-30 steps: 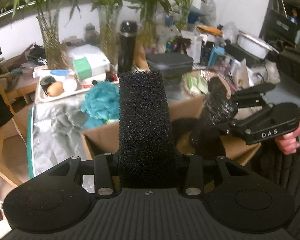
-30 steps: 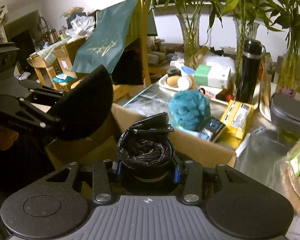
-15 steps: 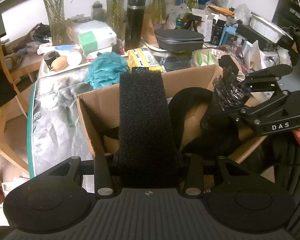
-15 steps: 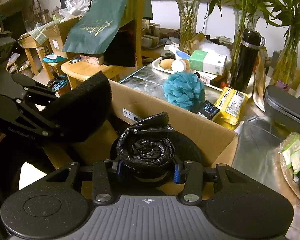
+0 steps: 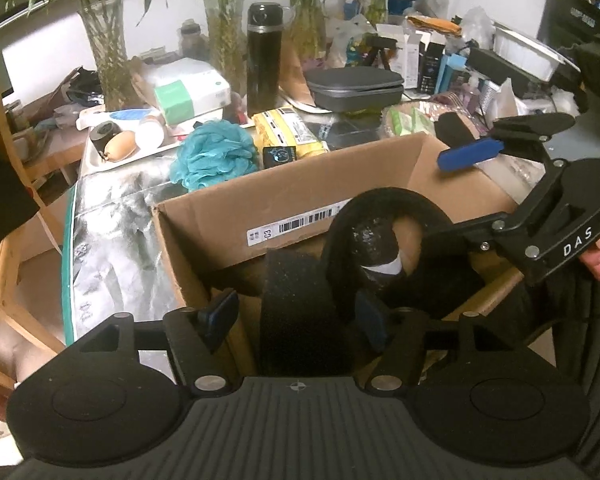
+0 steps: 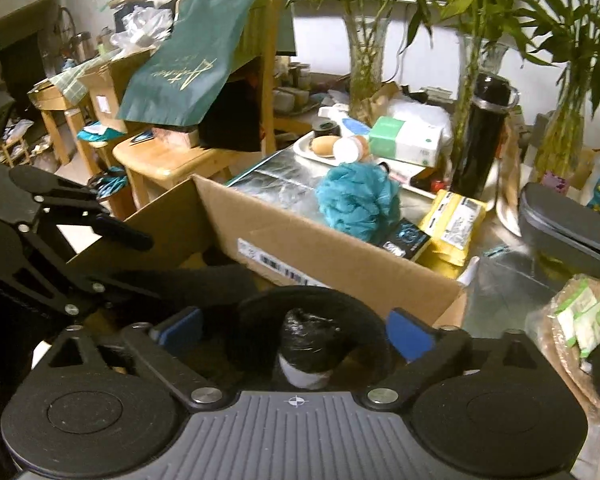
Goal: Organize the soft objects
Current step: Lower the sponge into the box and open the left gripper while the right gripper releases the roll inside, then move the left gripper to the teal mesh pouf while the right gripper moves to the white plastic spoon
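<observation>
left wrist view: the left gripper (image 5: 296, 316) hangs over the open cardboard box (image 5: 300, 204), its blue-padded jaws spread apart with nothing between them; the black foam block (image 5: 296, 304) lies loose in the box below. right wrist view: the right gripper (image 6: 296, 330) also stands wide apart above the box, and the roll of black bags (image 6: 306, 344) sits inside a black curved cushion (image 6: 312, 300) on the box floor. a teal bath pouf (image 6: 356, 200) rests on the foil-covered desk (image 6: 272, 176), touching the box's far wall.
</observation>
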{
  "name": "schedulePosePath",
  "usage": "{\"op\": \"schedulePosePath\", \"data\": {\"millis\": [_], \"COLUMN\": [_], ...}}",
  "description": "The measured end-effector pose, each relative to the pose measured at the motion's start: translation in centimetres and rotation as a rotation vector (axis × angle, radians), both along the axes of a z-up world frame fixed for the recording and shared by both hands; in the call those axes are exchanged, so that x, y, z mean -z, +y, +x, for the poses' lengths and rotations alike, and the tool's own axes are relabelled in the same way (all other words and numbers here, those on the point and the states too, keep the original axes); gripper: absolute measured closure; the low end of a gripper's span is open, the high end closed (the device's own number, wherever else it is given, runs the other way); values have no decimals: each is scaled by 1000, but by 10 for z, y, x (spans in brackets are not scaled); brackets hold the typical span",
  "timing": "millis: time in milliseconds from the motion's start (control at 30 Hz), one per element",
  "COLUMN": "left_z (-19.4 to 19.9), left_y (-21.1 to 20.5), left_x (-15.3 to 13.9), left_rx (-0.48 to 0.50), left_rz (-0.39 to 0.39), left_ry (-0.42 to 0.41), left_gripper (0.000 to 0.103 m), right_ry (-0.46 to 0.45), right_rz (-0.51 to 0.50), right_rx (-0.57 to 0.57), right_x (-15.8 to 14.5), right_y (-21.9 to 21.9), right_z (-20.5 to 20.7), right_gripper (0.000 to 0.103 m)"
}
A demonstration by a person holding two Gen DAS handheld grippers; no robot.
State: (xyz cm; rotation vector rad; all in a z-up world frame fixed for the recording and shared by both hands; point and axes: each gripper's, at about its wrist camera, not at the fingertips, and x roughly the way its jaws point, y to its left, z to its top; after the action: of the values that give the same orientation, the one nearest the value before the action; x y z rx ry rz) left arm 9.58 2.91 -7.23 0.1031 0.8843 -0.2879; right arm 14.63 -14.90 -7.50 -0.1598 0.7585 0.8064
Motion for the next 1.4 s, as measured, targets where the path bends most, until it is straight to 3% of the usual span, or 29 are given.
{"op": "schedulePosePath", "data": {"millis": [567, 900, 1400], "left_z": [1, 6, 29], "left_y": [10, 17, 34], "left_x": [-16, -20, -21], "left_rx": [-53, -74, -128], "left_rz": [-95, -100, -91], "left_ry": [-66, -92, -134], "left_gripper": [39, 39, 39], "right_ry": [3, -74, -76], "right_rz": [50, 78, 80], "right_rx": [84, 187, 268], "right_x": [-3, -7, 2], "right_y": [-10, -20, -24], "right_z": [9, 14, 28], "right_gripper": [0, 0, 0]}}
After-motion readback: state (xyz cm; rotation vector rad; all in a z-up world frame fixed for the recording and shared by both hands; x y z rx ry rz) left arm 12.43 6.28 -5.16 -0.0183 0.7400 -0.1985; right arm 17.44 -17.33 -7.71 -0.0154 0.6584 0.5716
